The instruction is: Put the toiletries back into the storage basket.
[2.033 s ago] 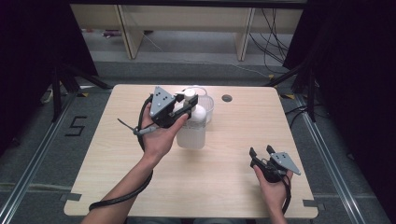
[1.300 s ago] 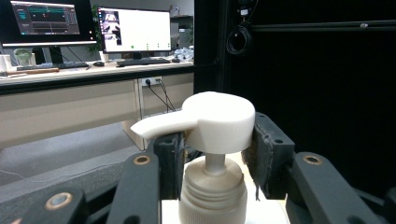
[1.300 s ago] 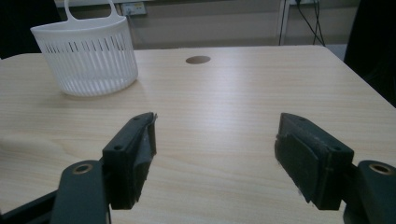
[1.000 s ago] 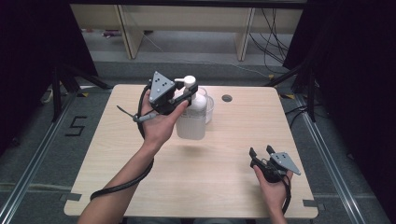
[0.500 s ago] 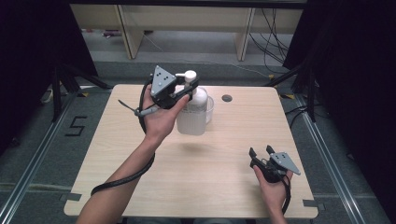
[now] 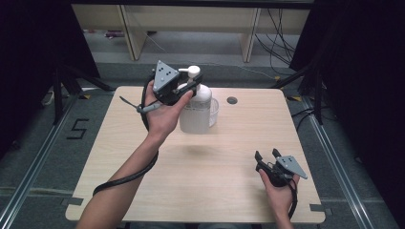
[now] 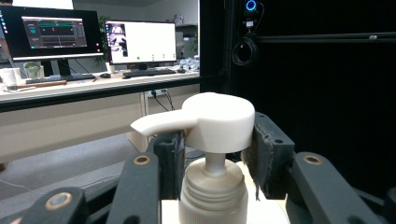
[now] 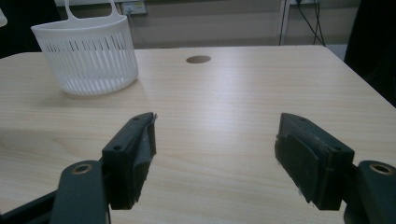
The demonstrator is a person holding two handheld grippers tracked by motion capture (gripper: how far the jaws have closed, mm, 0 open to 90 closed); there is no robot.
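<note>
Table, pale wood, bearing a white slotted basket toward its far side; held above it and just in front of the basket, a white pump bottle, clear of the wood to judge by its shadow. Left gripper was closed on the bottle's neck beneath the pump head, a pad on either side; right gripper rested near the table's front right corner, jaws wide apart and holding nothing. Step in hand was judged to be carrying the bottle to the basket, the next move calling for lining it up over the rim, lowering it upright inside, then releasing.
</note>
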